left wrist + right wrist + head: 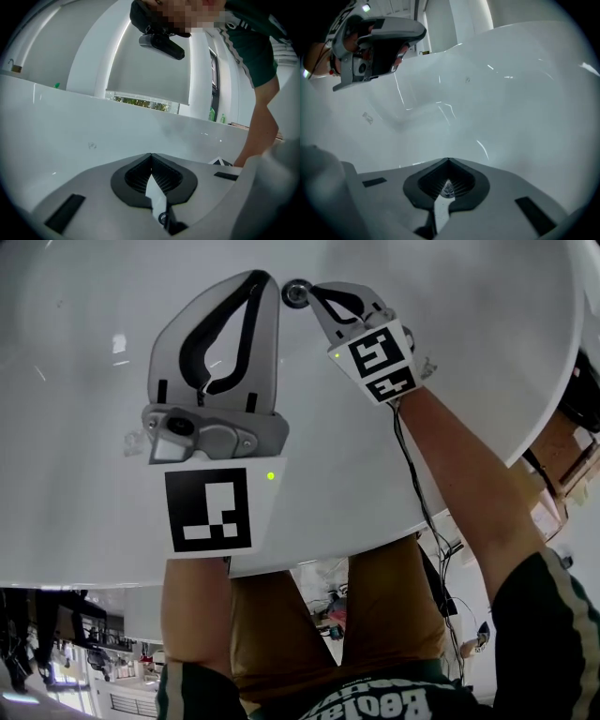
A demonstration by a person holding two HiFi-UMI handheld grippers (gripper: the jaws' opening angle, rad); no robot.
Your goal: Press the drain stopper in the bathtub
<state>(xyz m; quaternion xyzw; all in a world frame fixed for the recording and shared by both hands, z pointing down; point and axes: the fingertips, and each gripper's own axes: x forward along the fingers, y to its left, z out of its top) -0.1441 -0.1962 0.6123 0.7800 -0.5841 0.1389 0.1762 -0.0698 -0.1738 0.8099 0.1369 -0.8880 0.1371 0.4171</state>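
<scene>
A white bathtub (pixel 469 352) is seen from above, filling the upper frame. The left tongs (pixel 267 277), jaws pressed together on nothing, are held near 12 o'clock. The right tongs (pixel 314 289), likewise closed and empty, are angled in from 1 o'clock. The small round drain stopper (pixel 296 292) is seen between the two tips, just beside the right ones.
</scene>
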